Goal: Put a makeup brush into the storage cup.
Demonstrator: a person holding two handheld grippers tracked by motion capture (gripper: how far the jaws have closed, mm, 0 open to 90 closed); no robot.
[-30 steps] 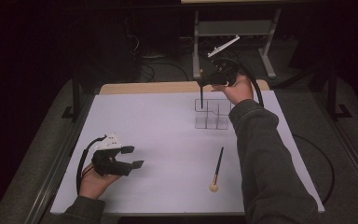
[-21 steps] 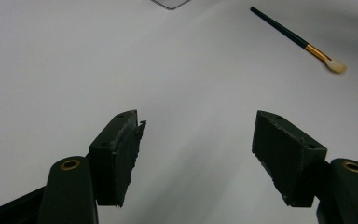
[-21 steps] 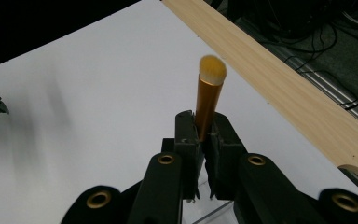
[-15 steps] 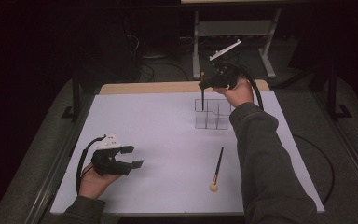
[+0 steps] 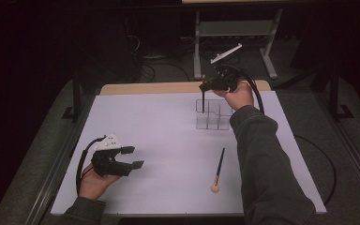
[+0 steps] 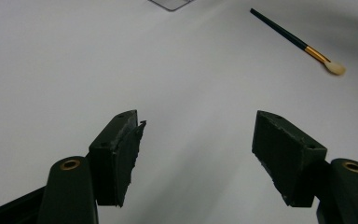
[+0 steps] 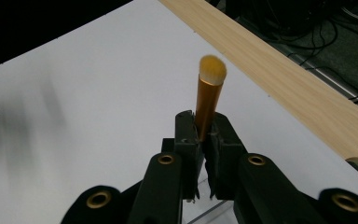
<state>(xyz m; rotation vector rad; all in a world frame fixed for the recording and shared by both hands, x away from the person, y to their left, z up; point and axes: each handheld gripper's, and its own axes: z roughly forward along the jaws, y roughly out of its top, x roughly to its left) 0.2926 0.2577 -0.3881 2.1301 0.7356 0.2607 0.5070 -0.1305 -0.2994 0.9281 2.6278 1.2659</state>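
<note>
My right gripper (image 5: 205,86) (image 7: 204,135) is shut on a makeup brush (image 5: 203,101), held upright at the far side of the table. The brush's gold ferrule and pale bristles (image 7: 211,74) stick up above the jaws. Its dark handle reaches down into the back left part of a clear plastic holder (image 5: 212,117). A second brush (image 5: 218,168) (image 6: 298,43) with a dark handle and cream tip lies flat on the white table in front of the holder. My left gripper (image 5: 132,157) (image 6: 196,135) rests open near the front left, with nothing between its jaws.
The white table top (image 5: 159,126) ends in a wooden strip (image 5: 150,88) (image 7: 279,79) along its far edge. Beyond it stand a metal stand and cables on a dark floor (image 5: 234,28). A cable (image 5: 318,159) loops off the table's right side.
The right hand has shifted only slightly with the brush over the holder. The left hand has stayed where it was.
</note>
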